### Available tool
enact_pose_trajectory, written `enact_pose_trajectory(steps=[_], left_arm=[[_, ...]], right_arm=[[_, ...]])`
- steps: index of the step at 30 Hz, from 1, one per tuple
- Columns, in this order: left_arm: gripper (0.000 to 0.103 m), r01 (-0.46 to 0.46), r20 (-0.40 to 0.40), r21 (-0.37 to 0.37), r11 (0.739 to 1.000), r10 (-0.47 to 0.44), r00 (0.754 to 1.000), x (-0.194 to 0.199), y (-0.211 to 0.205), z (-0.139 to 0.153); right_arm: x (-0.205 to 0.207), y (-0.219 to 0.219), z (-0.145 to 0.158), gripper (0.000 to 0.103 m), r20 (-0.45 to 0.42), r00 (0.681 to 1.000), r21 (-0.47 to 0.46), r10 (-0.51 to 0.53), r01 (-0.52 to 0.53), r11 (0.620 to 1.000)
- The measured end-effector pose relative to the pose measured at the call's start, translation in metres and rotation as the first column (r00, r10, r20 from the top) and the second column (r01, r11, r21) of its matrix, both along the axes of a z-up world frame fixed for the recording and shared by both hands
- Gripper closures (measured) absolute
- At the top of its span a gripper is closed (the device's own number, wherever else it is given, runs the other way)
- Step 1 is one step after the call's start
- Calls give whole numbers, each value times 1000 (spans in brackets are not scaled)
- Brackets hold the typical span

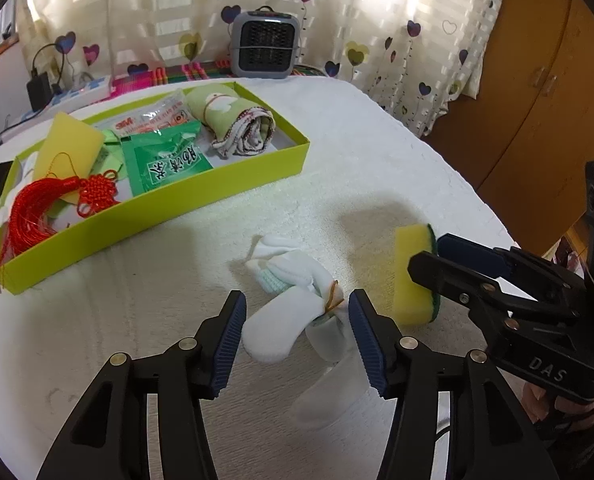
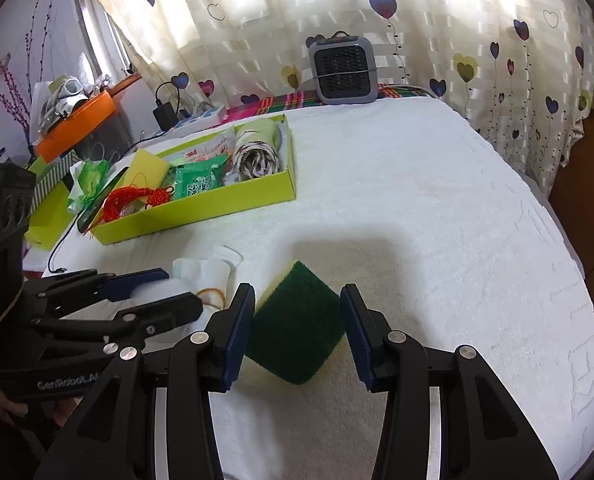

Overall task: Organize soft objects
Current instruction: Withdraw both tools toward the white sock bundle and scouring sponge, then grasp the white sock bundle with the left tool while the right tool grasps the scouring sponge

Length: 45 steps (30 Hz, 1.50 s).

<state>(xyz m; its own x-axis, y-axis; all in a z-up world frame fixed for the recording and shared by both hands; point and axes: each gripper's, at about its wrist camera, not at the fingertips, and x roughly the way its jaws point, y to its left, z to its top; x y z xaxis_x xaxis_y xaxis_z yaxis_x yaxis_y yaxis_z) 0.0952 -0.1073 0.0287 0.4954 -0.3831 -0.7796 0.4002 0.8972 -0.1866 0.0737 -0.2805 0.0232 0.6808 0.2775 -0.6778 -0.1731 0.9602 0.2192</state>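
Two hand-held black grippers with blue ribbed pads work side by side over a bed covered in a white textured towel.

The left gripper has its jaws spread apart, one on each side of a bundle of white socks tied with a thin rubber band. The bundle lies directly between the pads, just ahead of them. Its long axis runs roughly forward and away from the gripper, toward the upper left. The pads look close to the fabric, but I cannot tell whether they touch it.

The right gripper is also released, its jaws straddling a yellow sponge with a dark green scouring face. The sponge stands tilted on one edge, green face toward the camera, its sides near both pads.

Each object sits nearest its own gripper, so each hand seems placed to close on what is in front of it.

Farther back and to the left lies a shallow lime-green cardboard tray, well apart from both objects. It already holds a red tassel, green packets, another yellow sponge and a rolled patterned cloth.
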Motion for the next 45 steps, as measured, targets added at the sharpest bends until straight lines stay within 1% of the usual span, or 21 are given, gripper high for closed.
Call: enact_pose_trajectory(steps=[5,8,11,12,15,19,24,26,28,31,32,39,42,45], left_arm=[[50,-5,-5,-2,1000,5,1000,3,-6,-1],[50,-7,-16,-2,1000,7,1000,4,-9,-4],[50,-13,-19,-6,1000,13,1000,5,-9,-5],[50,-13,-20,-7,1000,13,1000,5,-9,-5],[50,-15,-26,-15,1000,15,1000,6,-9,-6],[50,-13,-23,-13,1000,12,1000,7,-10,-6],[50,-9,-32,-23,1000,8,999,9,-10,-8],[50,-8,-32,-24,1000,7,999,9,-11,-9],[50,-8,-33,-25,1000,8,999,9,-11,-9],[50,-8,-37,-30,1000,7,999,9,-10,-9],[50,-10,-39,-33,999,8,999,9,-9,-9],[50,-5,-42,-35,999,4,999,9,-8,-9],[50,-6,-45,-41,999,4,999,10,-8,-9],[50,-5,-44,-40,999,3,999,10,-8,-10]], right_arm=[[-6,-3,2,57,19,1000,-14,-8,9,1000],[-7,-7,0,56,17,1000,2,-8,8,1000],[-7,-12,-3,52,-2,1000,54,-10,10,999],[-8,-14,-5,50,-6,1000,66,-17,17,998],[-15,-22,-5,49,-8,999,88,-45,45,995],[-26,-39,-1,49,7,993,76,-118,117,990],[-37,-62,-2,49,2,982,138,-187,185,973],[-40,-65,-1,49,15,980,159,-198,193,968],[-39,-63,0,49,29,983,176,-179,172,969],[-34,-53,-3,49,17,990,157,-139,135,978],[-32,-50,-5,47,8,991,142,-136,133,981],[-28,-28,-14,35,-7,993,-26,-120,120,992],[-28,-25,-19,35,-8,991,-65,-130,130,989],[-28,-26,-20,35,-8,990,-76,-141,140,987]])
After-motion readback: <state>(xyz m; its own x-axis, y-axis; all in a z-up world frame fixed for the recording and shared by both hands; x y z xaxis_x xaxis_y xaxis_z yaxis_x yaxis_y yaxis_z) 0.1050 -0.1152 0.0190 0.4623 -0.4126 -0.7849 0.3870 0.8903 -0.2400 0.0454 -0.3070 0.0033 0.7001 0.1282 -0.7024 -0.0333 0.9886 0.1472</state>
